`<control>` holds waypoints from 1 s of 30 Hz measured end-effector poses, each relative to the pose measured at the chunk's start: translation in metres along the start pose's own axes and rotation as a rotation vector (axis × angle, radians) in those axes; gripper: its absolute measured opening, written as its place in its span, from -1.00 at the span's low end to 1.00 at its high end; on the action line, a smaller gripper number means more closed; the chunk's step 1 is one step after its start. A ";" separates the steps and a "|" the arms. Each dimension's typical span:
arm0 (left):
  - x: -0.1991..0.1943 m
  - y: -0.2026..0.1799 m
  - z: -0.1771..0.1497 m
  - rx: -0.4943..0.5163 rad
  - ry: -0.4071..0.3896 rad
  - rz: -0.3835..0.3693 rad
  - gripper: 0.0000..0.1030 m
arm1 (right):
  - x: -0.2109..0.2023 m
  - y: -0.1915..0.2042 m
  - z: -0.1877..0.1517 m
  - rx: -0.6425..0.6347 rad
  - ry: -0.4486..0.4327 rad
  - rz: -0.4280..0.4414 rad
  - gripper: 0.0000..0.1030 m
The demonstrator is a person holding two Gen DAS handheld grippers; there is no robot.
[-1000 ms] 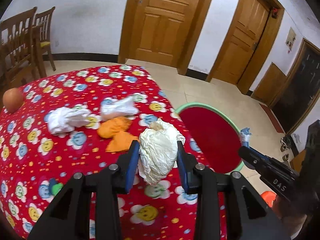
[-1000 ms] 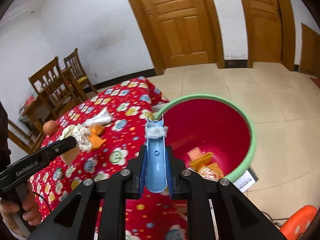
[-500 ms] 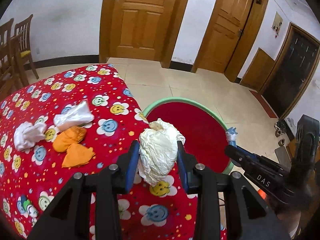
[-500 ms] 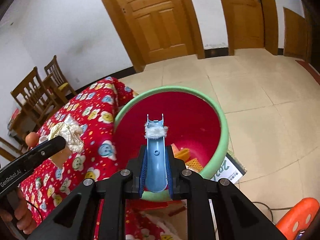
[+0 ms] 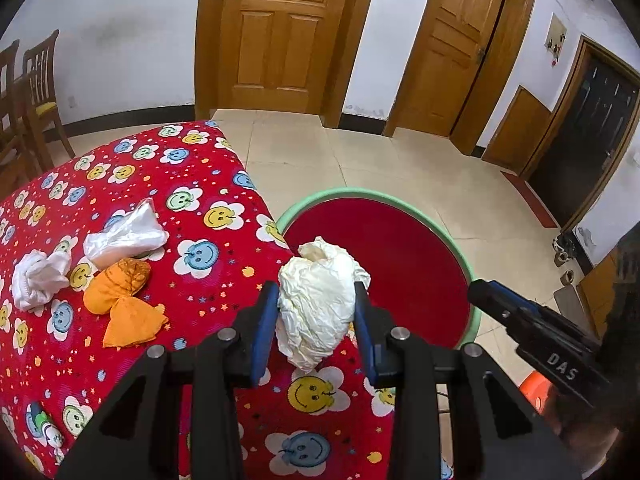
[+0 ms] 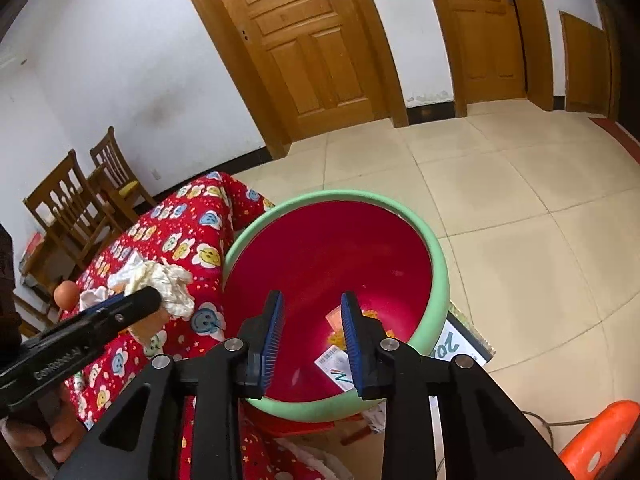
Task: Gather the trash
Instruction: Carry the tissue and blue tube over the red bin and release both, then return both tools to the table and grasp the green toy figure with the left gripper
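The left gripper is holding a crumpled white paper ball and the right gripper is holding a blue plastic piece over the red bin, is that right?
Not quite. The left gripper does hold the crumpled white paper ball, but in the right wrist view the right gripper is opening, with nothing between its jaws above the red bin.

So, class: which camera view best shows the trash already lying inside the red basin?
The right wrist view: it looks down into the red basin, showing the wrappers at its bottom. The left wrist view shows only the basin's rim and far inner wall, no contents.

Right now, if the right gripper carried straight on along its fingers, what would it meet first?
Probably the red inside of the green-rimmed bin: the right gripper, jaws opening and empty, points down into it. Depth is uncertain.
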State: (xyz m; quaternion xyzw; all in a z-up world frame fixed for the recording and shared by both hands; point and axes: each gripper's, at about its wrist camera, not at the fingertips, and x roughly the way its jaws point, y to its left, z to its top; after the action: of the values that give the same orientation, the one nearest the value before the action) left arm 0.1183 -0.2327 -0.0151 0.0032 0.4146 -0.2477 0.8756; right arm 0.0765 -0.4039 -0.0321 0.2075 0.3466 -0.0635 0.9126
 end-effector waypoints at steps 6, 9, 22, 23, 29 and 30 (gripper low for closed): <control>0.008 -0.009 0.003 0.013 0.007 -0.011 -0.30 | -0.012 -0.004 0.001 0.013 -0.027 -0.035 -0.32; 0.014 -0.015 0.006 0.023 0.007 -0.020 -0.30 | -0.018 -0.006 0.001 0.018 -0.040 -0.052 -0.31; 0.014 -0.029 0.012 0.047 -0.018 -0.036 0.25 | -0.024 -0.010 -0.003 0.047 -0.050 -0.051 -0.23; 0.012 -0.028 0.011 0.046 -0.019 -0.033 0.25 | -0.025 -0.010 -0.003 0.048 -0.051 -0.051 -0.22; -0.004 -0.017 0.006 0.021 -0.035 -0.026 0.25 | -0.029 -0.004 -0.003 0.043 -0.053 -0.045 -0.22; -0.007 -0.015 0.004 0.017 -0.039 -0.023 0.25 | -0.031 -0.002 -0.004 0.041 -0.054 -0.042 -0.22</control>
State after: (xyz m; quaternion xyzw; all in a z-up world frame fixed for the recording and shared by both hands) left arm 0.1109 -0.2437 -0.0039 0.0011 0.3954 -0.2611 0.8806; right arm 0.0506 -0.4052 -0.0152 0.2173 0.3247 -0.0953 0.9156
